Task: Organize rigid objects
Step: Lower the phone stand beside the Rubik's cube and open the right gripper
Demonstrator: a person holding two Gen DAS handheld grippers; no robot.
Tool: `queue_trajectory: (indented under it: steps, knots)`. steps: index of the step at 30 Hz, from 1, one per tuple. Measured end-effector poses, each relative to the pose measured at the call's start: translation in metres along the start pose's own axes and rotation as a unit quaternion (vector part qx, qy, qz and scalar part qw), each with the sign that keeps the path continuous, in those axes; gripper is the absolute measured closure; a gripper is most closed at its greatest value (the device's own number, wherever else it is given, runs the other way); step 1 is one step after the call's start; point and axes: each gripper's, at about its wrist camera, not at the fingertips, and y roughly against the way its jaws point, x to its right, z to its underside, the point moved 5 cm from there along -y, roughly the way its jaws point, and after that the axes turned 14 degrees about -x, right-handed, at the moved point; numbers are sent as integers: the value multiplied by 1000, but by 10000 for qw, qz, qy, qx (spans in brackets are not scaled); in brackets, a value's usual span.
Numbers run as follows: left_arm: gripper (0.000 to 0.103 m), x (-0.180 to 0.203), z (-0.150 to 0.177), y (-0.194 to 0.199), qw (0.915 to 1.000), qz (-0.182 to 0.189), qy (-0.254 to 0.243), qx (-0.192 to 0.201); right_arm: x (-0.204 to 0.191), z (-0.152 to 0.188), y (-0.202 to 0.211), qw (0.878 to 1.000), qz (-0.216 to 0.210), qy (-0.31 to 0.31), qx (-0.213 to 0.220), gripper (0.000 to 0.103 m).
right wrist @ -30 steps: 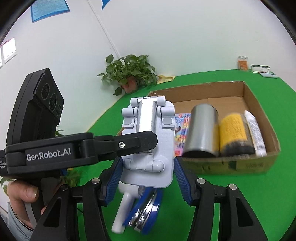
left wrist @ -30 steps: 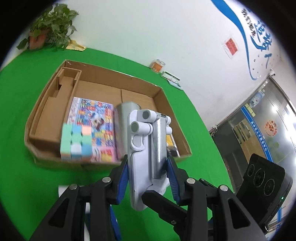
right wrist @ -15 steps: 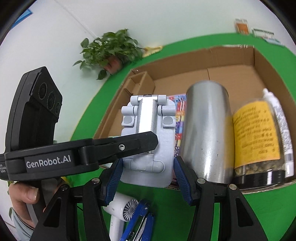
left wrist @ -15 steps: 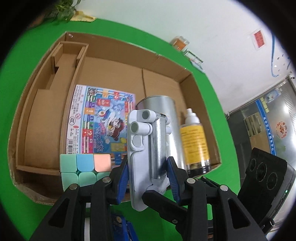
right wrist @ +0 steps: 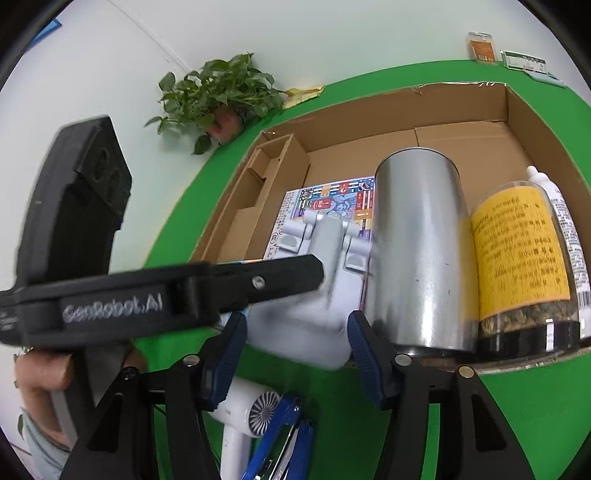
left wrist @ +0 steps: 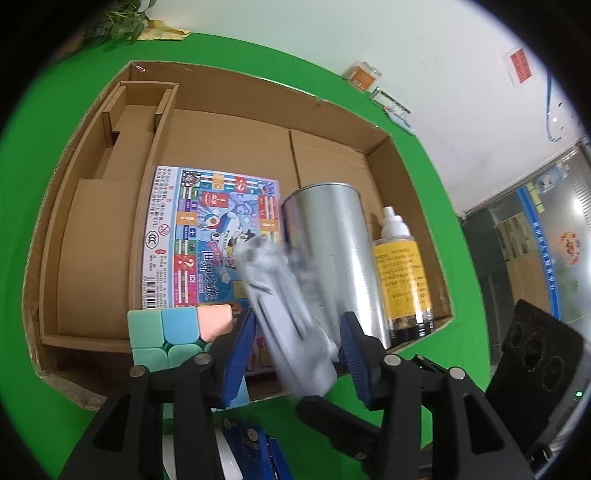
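Grey folding stand (left wrist: 284, 314) looks blurred, probably slipping free: left gripper (left wrist: 297, 345) and right gripper (right wrist: 295, 345) jaws just spread, so lower it flat onto the board-game box (left wrist: 207, 236).

Green counter (left wrist: 424, 192) spreading under white wall (right wrist: 332, 33). Potted plant (right wrist: 218, 99) sitting at wall. Blue stripe running across wall; glass partition (left wrist: 546, 236) standing beyond.

One cardboard box (left wrist: 229, 96). Inside it: one board-game sheet (left wrist: 207, 236), one metal can (left wrist: 332, 258), one yellow-labelled jar (right wrist: 517, 251), one white tube (right wrist: 565, 221), one puzzle cube (left wrist: 173, 332), one grey folding stand (right wrist: 317, 280). Near side, outside the box: one white hair dryer (right wrist: 251, 410), one blue stapler (right wrist: 280, 443). Far side: one potted plant (right wrist: 218, 99).
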Motion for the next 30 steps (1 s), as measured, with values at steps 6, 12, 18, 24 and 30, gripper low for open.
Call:
queue_trajectory:
  steps: [6,12,18,24,30]
  knots:
    - [56,-3,0,19,9994,-63,-134,310,8,13,14,9994,268,155,135,50]
    - [56,0,11,54,9924,-514,-370,1059,-2,19,16,9957,752,502,216,66]
    - [18,-6,49,89,9649,-1406,-495,2163,-18,47,54,9739,1639,1043,1171,1]
    - [19,-54,76,86,9586,-1579,-11,2369,23,78,107,9544,2106,547,2045,2]
    - [19,-79,90,87,9592,-1366,371,2448,47,115,120,9465,2589,698,1794,1]
